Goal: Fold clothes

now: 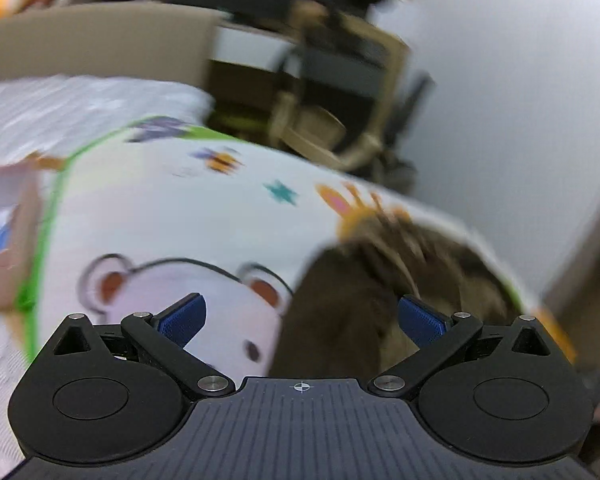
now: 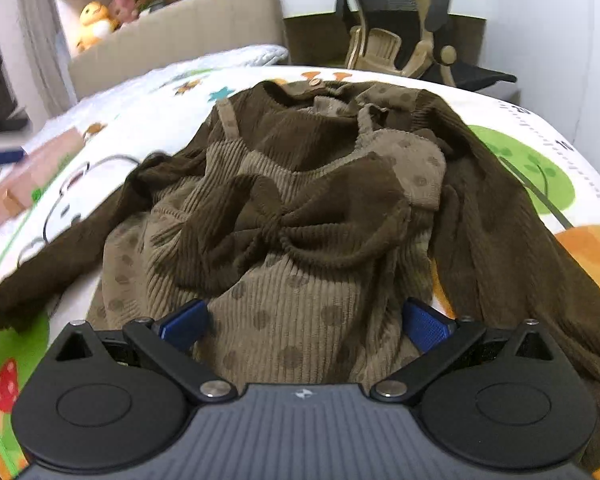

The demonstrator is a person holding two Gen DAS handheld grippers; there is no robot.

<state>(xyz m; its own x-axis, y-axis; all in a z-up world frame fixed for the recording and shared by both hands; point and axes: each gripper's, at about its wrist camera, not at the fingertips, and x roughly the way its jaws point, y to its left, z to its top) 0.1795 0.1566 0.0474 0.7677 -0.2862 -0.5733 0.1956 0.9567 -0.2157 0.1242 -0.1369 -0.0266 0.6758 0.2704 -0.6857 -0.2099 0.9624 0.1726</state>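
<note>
Evidently unfolded, the brown garment (image 2: 300, 208) lay crumpled on the printed mat (image 2: 148, 92); both the left gripper (image 1: 302, 320) and the right gripper (image 2: 304, 320) were spread wide and empty, ready for grasping.

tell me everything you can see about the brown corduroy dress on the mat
The brown corduroy dress lies crumpled, not yet folded, on the cartoon play mat. A tan ribbed pinafore front with darker polka dots and thin straps sits over dark brown sleeves, with a big dark brown bow at the middle. One sleeve trails left, the other down the right. The right hand-held gripper is open above its hem; contact is unclear.
</note>
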